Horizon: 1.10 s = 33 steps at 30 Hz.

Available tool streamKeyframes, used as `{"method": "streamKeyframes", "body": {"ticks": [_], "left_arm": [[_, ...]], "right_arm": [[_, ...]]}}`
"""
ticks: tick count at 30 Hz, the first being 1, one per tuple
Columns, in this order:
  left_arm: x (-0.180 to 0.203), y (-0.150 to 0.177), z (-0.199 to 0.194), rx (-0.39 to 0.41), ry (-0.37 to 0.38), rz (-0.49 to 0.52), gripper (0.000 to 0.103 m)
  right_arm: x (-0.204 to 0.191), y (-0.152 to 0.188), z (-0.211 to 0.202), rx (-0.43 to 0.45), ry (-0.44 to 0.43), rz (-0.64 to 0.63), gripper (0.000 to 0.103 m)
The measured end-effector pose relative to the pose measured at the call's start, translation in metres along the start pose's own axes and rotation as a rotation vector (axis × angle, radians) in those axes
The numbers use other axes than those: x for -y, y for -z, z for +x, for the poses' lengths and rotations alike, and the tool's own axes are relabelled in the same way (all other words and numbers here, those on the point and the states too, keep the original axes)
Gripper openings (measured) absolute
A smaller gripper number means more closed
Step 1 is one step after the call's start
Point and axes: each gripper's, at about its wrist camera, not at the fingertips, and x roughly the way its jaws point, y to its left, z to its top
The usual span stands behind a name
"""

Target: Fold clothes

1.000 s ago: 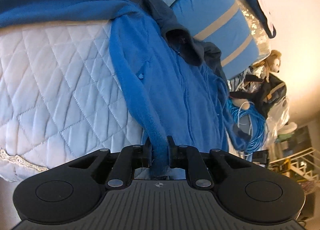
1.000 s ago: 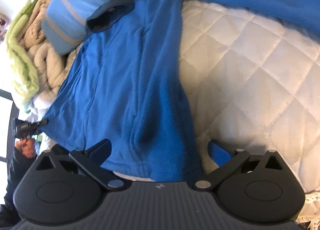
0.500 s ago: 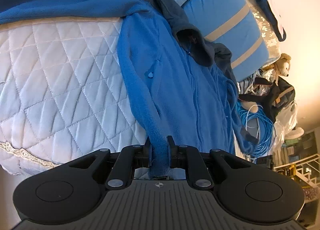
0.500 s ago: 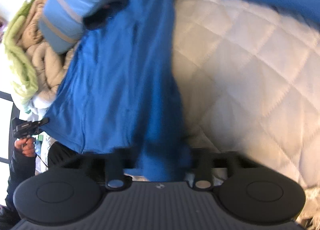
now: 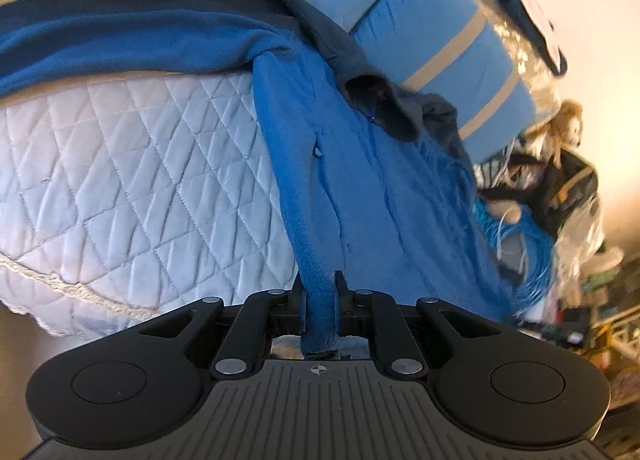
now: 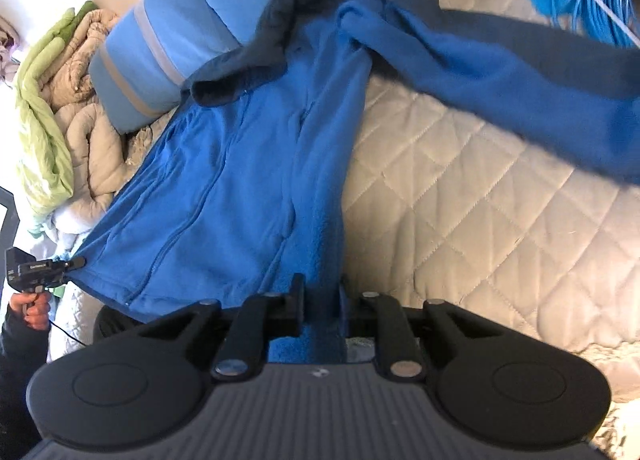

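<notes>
The quilted bed [image 6: 500, 196] is the landmark here, and a blue fleece jacket [image 6: 248, 164] lies lengthwise on it, collar toward the striped blue cushions [image 6: 160, 48] at the far side of the bed and hem at the near edge. One sleeve [image 6: 500, 80] stretches out sideways across the quilt, well away from the body of the jacket. A darker blue garment [image 5: 328, 32] lies under the collar end, its hood-like fold resting on the fleece beside the cushions.

As a judgement, the fold is at most partly made: the body looks narrowed lengthwise with the zip running down it, but the sleeve is spread wide and the hem is off the quilt, so the jacket is not yet a finished bundle. The sleeve, and bringing hem to collar, appear to be what is left.

The left gripper [image 5: 319, 288] is clamped on a thick rolled edge of the fleece at the near edge of the bed, jaws nearly together with only the cloth between them. The right gripper [image 6: 320, 292] is likewise closed on the hem there, fleece filling the narrow gap. In the right view a hand [image 6: 34, 306] beyond the bed's left side holds the other gripper, pinching the hem corner
</notes>
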Motion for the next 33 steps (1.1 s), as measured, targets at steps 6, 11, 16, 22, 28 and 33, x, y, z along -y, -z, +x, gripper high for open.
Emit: {"method": "streamKeyframes", "body": {"ticks": [6, 11, 16, 22, 28, 33], "left_arm": [[0.002, 0.011, -0.008, -0.016, -0.004, 0.014, 0.01], [-0.001, 0.017, -0.008, -0.04, -0.025, 0.031, 0.01], [-0.01, 0.02, 0.003, -0.07, -0.069, 0.024, 0.016], [-0.02, 0.016, -0.003, -0.026, -0.144, -0.006, 0.037], [-0.004, 0.008, -0.019, 0.147, -0.207, 0.043, 0.062], [0.028, 0.003, -0.009, 0.183, -0.254, 0.158, 0.073]], "right_arm": [[-0.018, 0.005, -0.011, -0.027, 0.044, -0.047, 0.016], [-0.021, 0.013, -0.015, -0.047, 0.054, -0.054, 0.016], [-0.025, 0.022, -0.003, -0.088, 0.072, -0.074, 0.017], [-0.031, 0.027, 0.0, -0.067, 0.154, -0.123, 0.096], [-0.05, 0.031, -0.016, 0.079, 0.241, -0.253, 0.103], [-0.058, 0.024, -0.013, 0.135, 0.27, -0.282, 0.103]]}}
